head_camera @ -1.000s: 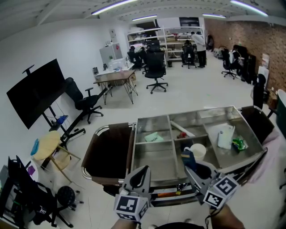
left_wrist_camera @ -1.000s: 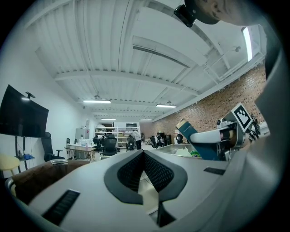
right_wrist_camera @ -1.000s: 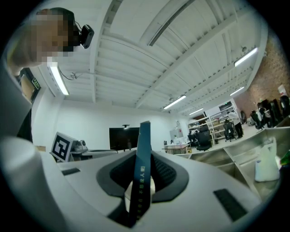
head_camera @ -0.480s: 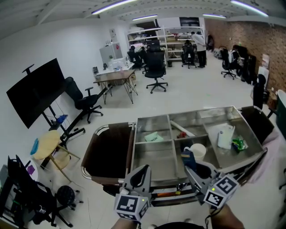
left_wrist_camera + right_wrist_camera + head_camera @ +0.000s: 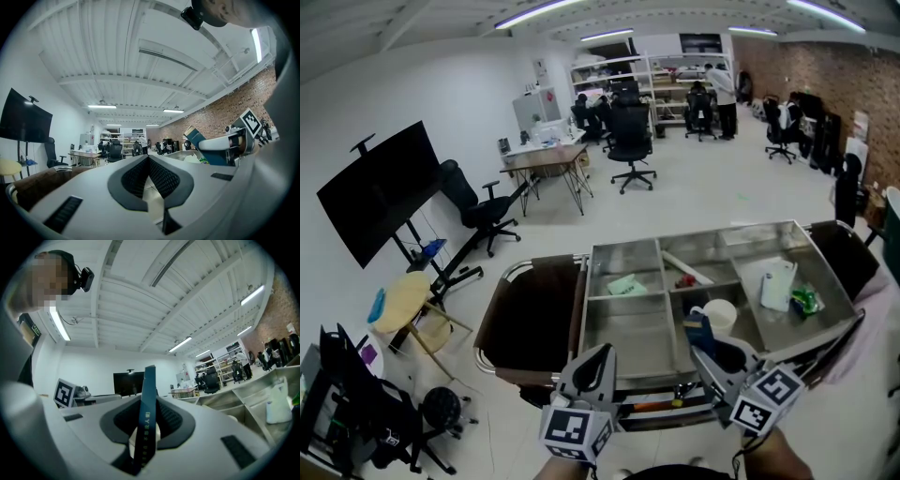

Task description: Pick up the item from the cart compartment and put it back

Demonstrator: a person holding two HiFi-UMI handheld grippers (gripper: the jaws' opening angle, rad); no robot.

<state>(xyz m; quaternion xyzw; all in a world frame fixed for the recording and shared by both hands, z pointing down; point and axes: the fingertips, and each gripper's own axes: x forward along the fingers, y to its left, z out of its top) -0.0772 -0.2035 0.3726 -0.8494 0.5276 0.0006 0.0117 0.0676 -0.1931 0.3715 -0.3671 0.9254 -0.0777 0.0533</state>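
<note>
- The blue box (image 5: 147, 408) stands edge-on, pinched between the half-closed jaws of the right gripper (image 5: 711, 351), above the near side of the cart (image 5: 628, 339).
- A white cup (image 5: 719, 316) sits in the cart just beyond it.
- The left gripper (image 5: 148, 159), jaws together and empty, hovers by the cart's near edge.

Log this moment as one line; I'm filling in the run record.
right gripper: shut on blue box, upright | place: near side of cart | left gripper: shut, empty
</note>
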